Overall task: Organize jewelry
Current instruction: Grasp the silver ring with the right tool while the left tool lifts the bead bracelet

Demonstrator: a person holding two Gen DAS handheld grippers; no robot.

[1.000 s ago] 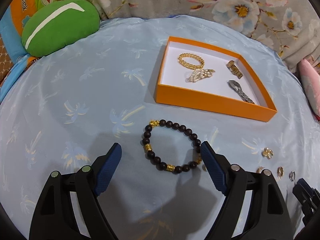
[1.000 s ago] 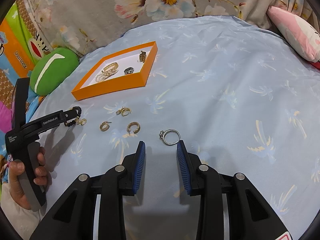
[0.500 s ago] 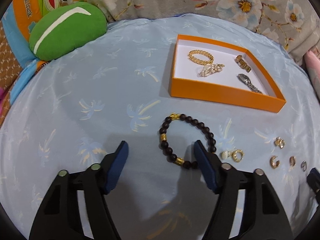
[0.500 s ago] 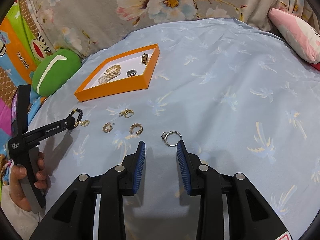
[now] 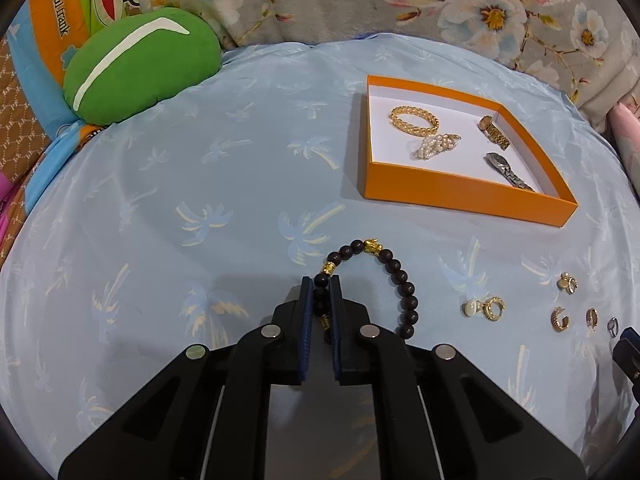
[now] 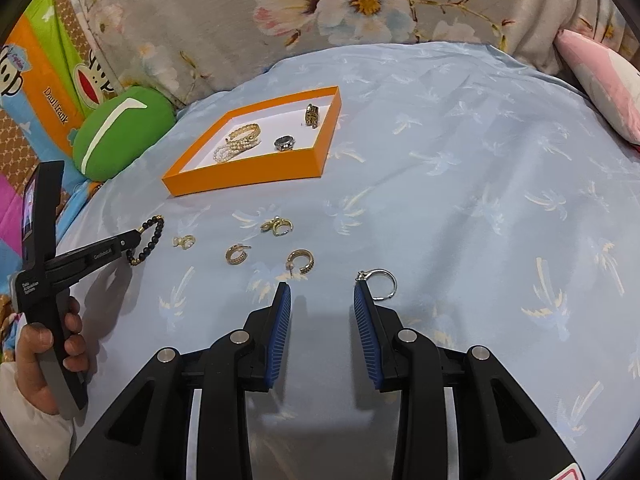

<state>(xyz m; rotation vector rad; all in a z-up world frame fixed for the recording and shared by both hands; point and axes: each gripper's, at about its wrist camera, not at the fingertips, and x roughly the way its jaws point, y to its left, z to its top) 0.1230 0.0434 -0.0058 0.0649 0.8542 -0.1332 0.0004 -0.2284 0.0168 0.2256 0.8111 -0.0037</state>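
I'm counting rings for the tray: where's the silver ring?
In the right wrist view, the silver ring lies on the blue sheet, just beyond the right gripper's right finger, right of the gold hoop earring.

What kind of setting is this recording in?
Probably a bedroom: jewelry lies on a palm-print sheet spread over a soft surface, with a floral blanket and pillows, green and pink, around it.

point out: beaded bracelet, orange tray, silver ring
beaded bracelet [image 5: 402, 280]: left wrist view, on a dark bead of the free right side.
orange tray [image 5: 460, 194]: left wrist view, on the near outer wall.
silver ring [image 6: 385, 283]: right wrist view, on the band's right part, beside the right finger.
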